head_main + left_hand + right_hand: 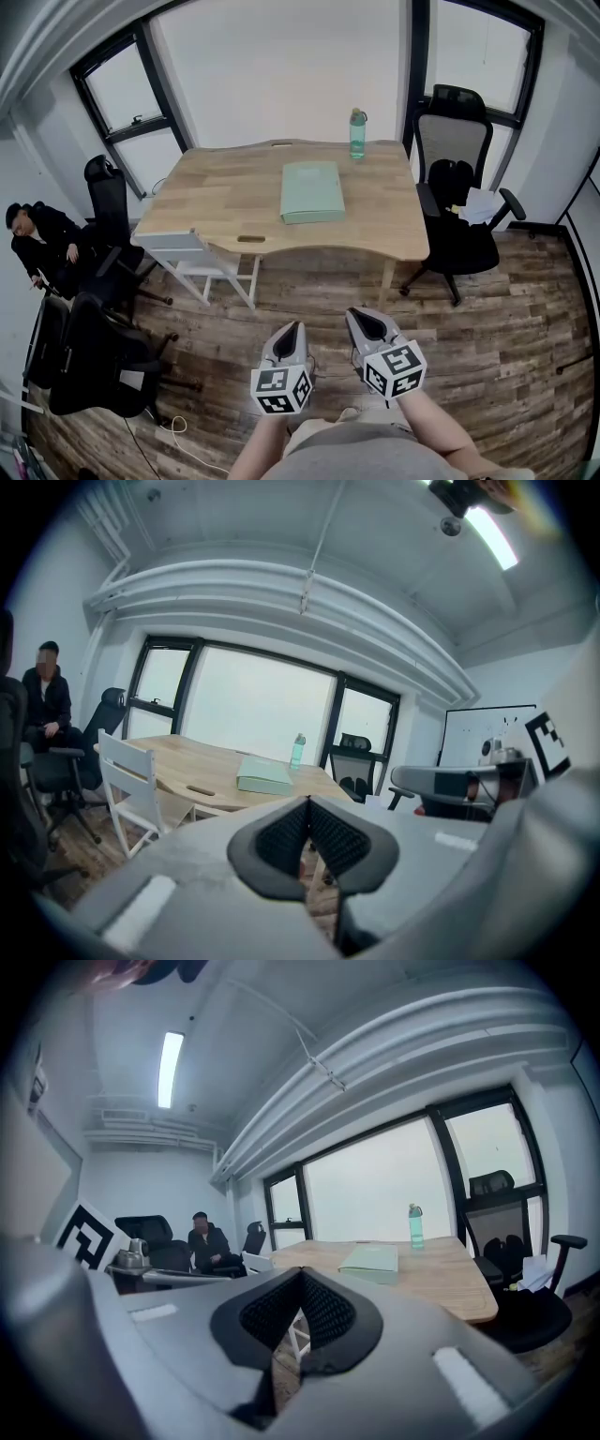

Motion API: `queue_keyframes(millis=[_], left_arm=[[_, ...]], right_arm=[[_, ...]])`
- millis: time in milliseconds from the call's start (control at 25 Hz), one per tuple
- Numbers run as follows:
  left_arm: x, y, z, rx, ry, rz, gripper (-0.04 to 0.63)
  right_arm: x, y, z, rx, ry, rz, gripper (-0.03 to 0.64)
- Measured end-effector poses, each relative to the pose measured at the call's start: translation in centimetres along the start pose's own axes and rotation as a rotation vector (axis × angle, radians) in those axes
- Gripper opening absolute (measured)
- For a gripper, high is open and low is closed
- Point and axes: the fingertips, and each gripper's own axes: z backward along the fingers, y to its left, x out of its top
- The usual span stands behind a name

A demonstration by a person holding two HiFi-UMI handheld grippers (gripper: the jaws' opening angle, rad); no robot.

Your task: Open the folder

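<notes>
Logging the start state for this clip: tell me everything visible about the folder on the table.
The folder is pale green, rectangular and fairly thick. It lies flat and closed near the middle of the wooden table. Only the table touches it; a teal bottle stands apart beyond its far right corner.

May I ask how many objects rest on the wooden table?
2: a pale green rectangular folder lies flat at the middle; a teal plastic water bottle stands near the far edge.
</notes>
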Motion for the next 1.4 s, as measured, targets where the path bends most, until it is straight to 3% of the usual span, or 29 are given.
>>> queue_keyframes(millis=[480, 880, 1400], left_arm=[[0.2, -0.9, -0.2, 0.02, -0.01, -0.01, 0.005], [0.4, -2.4, -1.5, 0.038, -0.004, 0.003, 0.005], [2.1, -0.5, -7.1, 0.003, 0.009, -0.013, 0.005]], right_arm=[[0.2, -0.7, 0.8, 0.03, -0.008, 0.022, 0.002], [0.2, -3.8, 1.4, 0.036, -0.005, -0.008, 0.002], [1.3, -7.7, -3.1, 0.009, -0.017, -0.015, 0.002]])
